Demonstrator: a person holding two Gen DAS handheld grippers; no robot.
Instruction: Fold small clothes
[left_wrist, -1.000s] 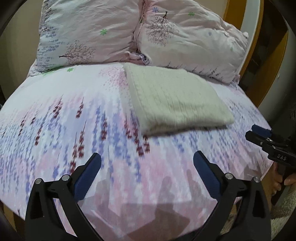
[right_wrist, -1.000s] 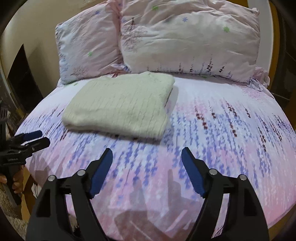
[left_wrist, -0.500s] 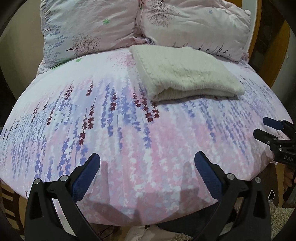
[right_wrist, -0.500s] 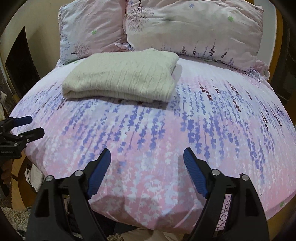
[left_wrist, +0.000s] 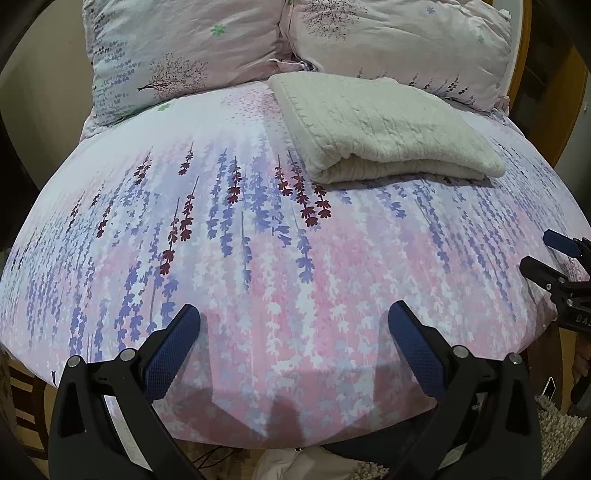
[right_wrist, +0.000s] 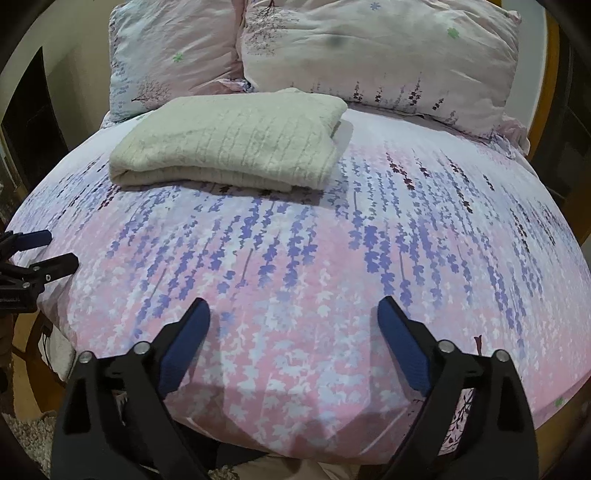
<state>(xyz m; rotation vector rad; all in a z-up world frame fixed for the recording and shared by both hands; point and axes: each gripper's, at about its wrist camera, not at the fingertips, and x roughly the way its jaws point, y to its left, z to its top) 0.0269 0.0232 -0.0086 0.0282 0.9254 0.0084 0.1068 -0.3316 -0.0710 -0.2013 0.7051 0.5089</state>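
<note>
A cream cable-knit garment (left_wrist: 380, 129) lies folded into a neat rectangle on the flowered bedsheet (left_wrist: 258, 236), near the pillows; it also shows in the right wrist view (right_wrist: 236, 144). My left gripper (left_wrist: 293, 325) is open and empty, low over the bed's front edge, well short of the garment. My right gripper (right_wrist: 293, 321) is open and empty too, over the front edge. Each gripper shows at the side of the other's view: the right gripper (left_wrist: 546, 254) at the right, the left gripper (right_wrist: 40, 251) at the left.
Two pink flowered pillows (left_wrist: 207, 55) (right_wrist: 384, 55) lean at the head of the bed behind the garment. A wooden headboard (left_wrist: 532, 66) stands at the back right. A shaggy rug (left_wrist: 557, 428) lies on the floor below the bed's front edge.
Both grippers have pulled back from the folded garment toward the bed's front edge and sit lower. The garment has not moved. Both stay open.
</note>
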